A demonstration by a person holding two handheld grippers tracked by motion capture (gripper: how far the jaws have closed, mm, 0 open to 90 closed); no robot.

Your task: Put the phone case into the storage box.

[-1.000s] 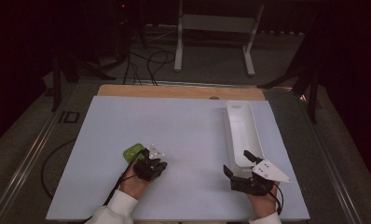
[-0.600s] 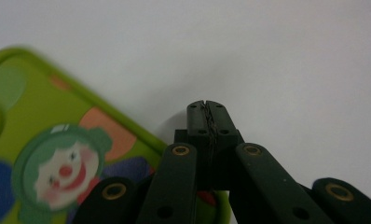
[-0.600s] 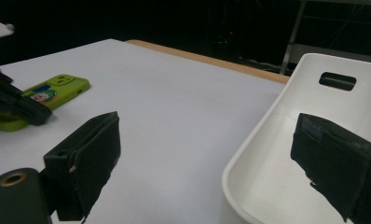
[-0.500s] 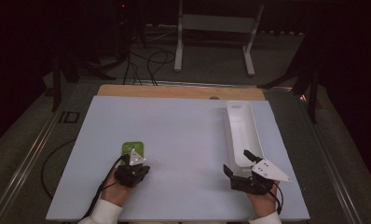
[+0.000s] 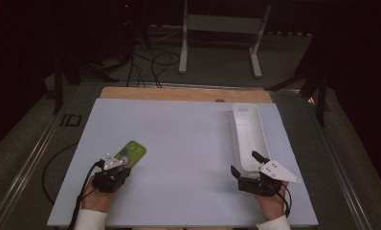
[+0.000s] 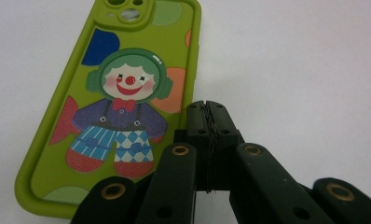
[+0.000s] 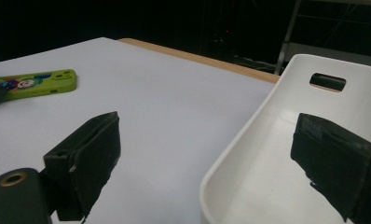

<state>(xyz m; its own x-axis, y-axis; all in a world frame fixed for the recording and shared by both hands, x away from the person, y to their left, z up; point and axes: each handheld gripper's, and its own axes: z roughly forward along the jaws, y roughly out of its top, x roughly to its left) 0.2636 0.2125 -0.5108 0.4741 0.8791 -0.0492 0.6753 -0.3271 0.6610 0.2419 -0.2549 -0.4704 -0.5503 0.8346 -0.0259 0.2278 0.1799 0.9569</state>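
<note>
Phone case: soft-looking rubbery plastic, lime green, smooth w/ slight sheen, printed clown graphic, rounded raised rim. Left gripper: matt black plastic jaws pressed together, pad faces look ridged/rough at the seam, brass-coloured metal rivets in the linkage arms. Right gripper: jaws spread wide, matt black, pad faces dull and lightly textured, one brass-coloured rivet; flat light-grey plate on top in high view, holes drilled in it. Tray: white plastic, smooth, semi-gloss, soft reflections on inner wall. Table: smooth matt white sheet; strip of bare wood along far edge, light brown, dull finish.
</note>
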